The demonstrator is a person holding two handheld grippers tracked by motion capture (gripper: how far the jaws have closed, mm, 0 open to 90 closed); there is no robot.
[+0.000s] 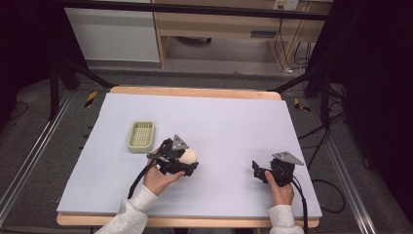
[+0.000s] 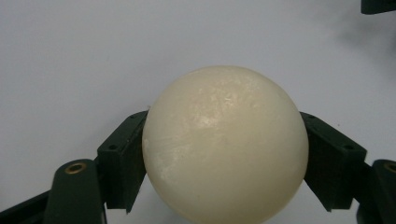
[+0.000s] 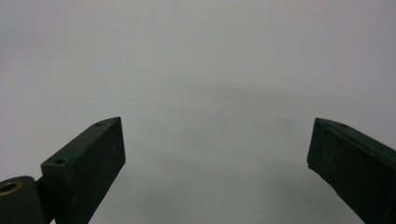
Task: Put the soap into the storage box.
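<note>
Cream ball (image 2: 225, 144) sits clamped in your left hand-held gripper (image 1: 187, 161); it looks smooth, hard, likely slippery, so hold its widest girth. Your right hand-held gripper (image 1: 257, 170) stands apart.

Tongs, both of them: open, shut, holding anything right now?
Left tongs: shut on the ball, one jaw on each side.
Right tongs: open, nothing between the jaws.
</note>
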